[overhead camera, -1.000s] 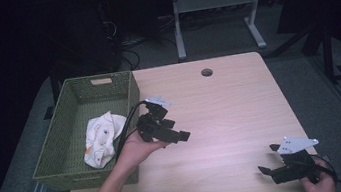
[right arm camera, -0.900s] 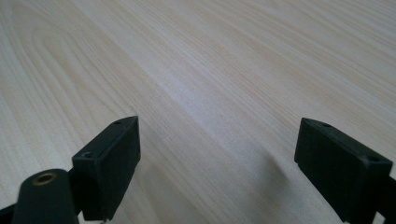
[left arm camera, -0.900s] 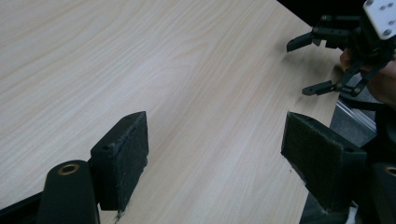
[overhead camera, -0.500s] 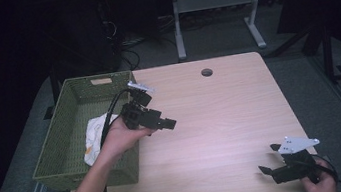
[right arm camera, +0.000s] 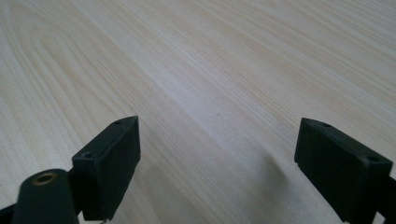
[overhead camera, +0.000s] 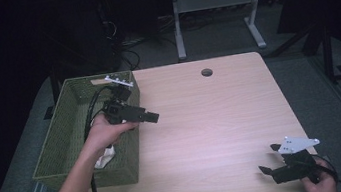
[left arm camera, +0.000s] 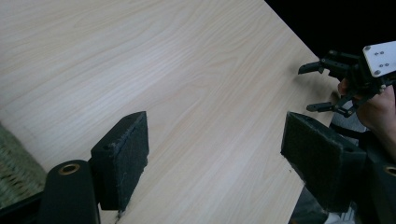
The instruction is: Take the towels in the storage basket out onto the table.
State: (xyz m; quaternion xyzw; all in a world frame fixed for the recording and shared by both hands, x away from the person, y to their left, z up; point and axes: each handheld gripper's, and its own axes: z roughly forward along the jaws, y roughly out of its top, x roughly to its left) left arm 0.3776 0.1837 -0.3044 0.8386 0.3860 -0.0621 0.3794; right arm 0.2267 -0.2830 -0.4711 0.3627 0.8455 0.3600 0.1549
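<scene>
Wood table (overhead camera: 212, 120) in a dark room; green basket (overhead camera: 64, 146) at its left edge.

The left gripper (overhead camera: 154, 118) is held above the basket's right wall, jaws wide apart and empty, pointing across the bare tabletop. A white cloth (overhead camera: 104, 158) lies in the basket, mostly hidden under the left hand (overhead camera: 105, 130) and forearm; its shape is hard to make out. The right gripper (overhead camera: 268, 160) rests at the table's near right corner, jaws wide and empty, well apart from the basket. The right hand (overhead camera: 317, 186) is cut off by the frame's bottom edge. A round cable hole (overhead camera: 206, 72) sits near the far edge. Table legs and cables behind are dim.
</scene>
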